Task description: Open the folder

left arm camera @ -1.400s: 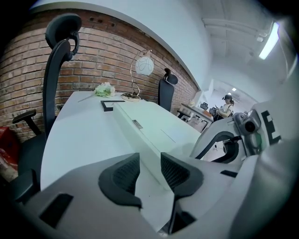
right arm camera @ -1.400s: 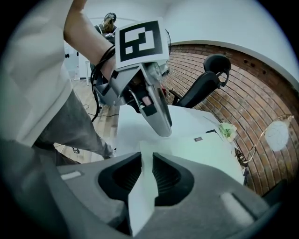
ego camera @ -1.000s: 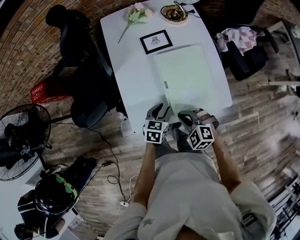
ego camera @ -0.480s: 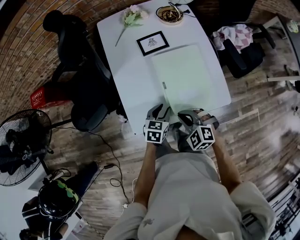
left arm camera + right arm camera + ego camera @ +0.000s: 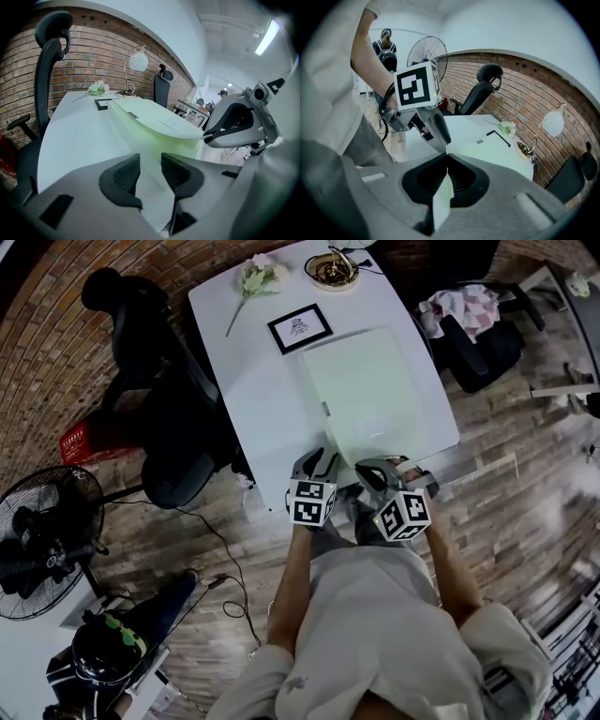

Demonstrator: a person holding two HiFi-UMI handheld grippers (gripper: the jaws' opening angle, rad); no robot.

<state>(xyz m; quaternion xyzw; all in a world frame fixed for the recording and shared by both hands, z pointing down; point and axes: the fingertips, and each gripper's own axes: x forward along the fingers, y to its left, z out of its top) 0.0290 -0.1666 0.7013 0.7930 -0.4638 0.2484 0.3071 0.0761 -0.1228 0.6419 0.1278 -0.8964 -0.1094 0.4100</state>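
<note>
the white surface (image 5: 253, 381) runs away ahead of both tongs, with its near edge right below them. a black chair (image 5: 159, 362) stands well to the left of the left tongs (image 5: 317, 463), and a fan (image 5: 42, 540) sits farther left, back beside the person.

the pale green folder (image 5: 361, 395) lies on the surface straight ahead of the right tongs (image 5: 377, 470), and its near edge reaches them. the right tongs are clamped on the thin near corner of the folder's cover. in the left gripper view that corner is lifted clear of the surface and the cover bows up toward the pinch.

the left tongs sit just left of the right ones, beside the folder's near left corner. their jaws are apart and press on nothing.

a black frame (image 5: 300, 328) lies well ahead of the left tongs, just past the folder's far left corner. a flower (image 5: 251, 277) and a lamp (image 5: 331, 268) are farther ahead, at the far end.
</note>
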